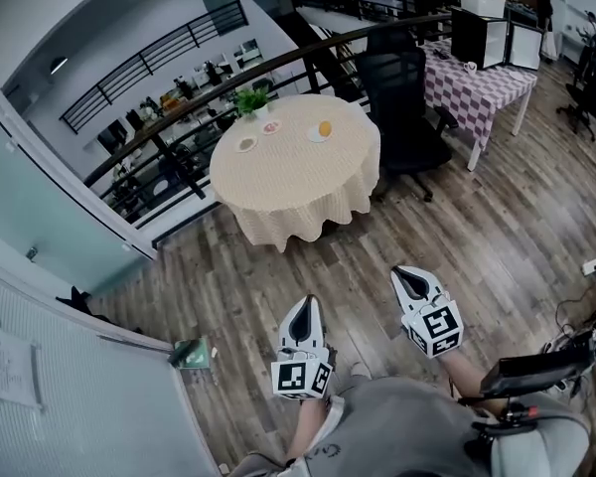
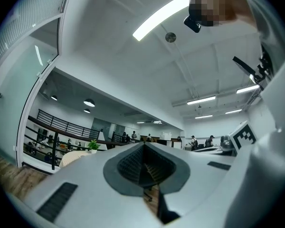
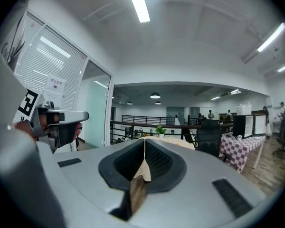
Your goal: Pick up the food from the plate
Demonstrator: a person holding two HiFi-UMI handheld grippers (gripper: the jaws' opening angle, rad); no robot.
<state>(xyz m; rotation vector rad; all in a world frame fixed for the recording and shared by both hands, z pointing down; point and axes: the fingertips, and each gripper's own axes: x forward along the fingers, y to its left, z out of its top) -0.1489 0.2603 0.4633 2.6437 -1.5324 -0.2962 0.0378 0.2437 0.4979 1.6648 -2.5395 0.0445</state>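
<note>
Food: the orange food [image 1: 325, 127] lay on a plate [image 1: 315, 136] at the far side of the round desk [image 1: 288, 192], far ahead.
Fingers: those of the left gripper [image 1: 304, 314] and the right gripper [image 1: 410, 280] were pressed together, empty.
Nearer: the right gripper, seemingly.

Table [image 1: 278, 182] cloth: cream. Food [image 1: 325, 127]: orange-yellow, on white plate [image 1: 315, 136]. 2nd table [image 1: 482, 92] cloth: purple/white checks. Chair [image 1: 402, 92] blk. Floor [image 1: 497, 237]: brown wood planks. Plant [image 1: 250, 98] green. Left gripper [image 1: 304, 308] & right gripper [image 1: 407, 276]: white, blk/wht square markers.
</note>
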